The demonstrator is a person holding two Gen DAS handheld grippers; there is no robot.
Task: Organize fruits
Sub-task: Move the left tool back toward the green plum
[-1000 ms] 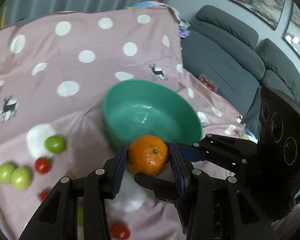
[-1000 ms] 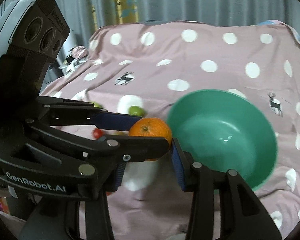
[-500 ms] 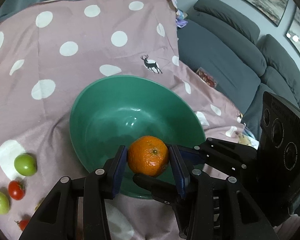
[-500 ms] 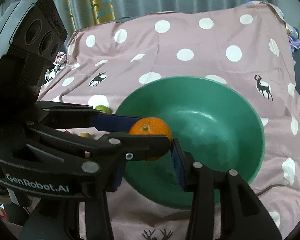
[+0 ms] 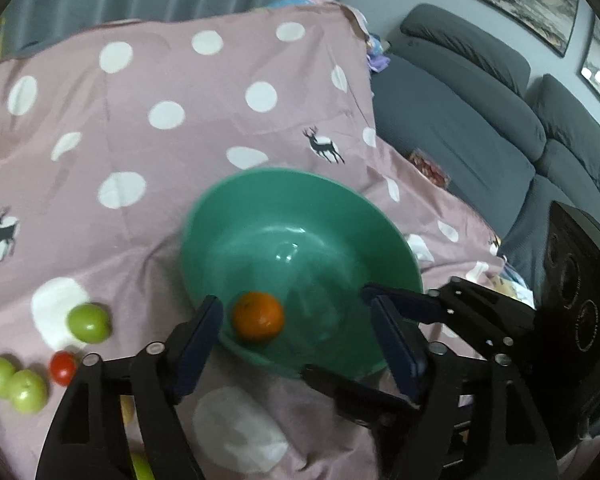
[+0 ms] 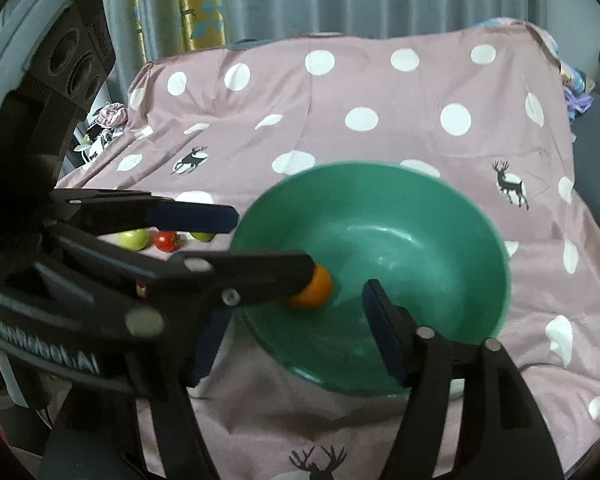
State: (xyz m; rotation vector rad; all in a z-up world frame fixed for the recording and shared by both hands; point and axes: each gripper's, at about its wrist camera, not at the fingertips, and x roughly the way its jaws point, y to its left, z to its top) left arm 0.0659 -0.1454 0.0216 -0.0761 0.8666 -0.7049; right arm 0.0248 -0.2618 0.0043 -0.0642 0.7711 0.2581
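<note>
Pink polka-dot cloth [image 5: 180,152] covers the counter, with a grey sofa [image 5: 480,128] beside it. On the cloth sits the green bowl [image 5: 300,208], and the orange [image 5: 258,316] lies inside near its rim. Left gripper [image 5: 296,328] and right gripper [image 6: 296,312] are both opening, fingers clear of the orange. Green fruits [image 5: 89,323] and a tomato [image 5: 63,367] lie on the cloth.

Dim, soft indoor light, heavy fisheye bending, dark vignetted corners, motion blur, faint glare inside bowl [image 5: 300,248]
</note>
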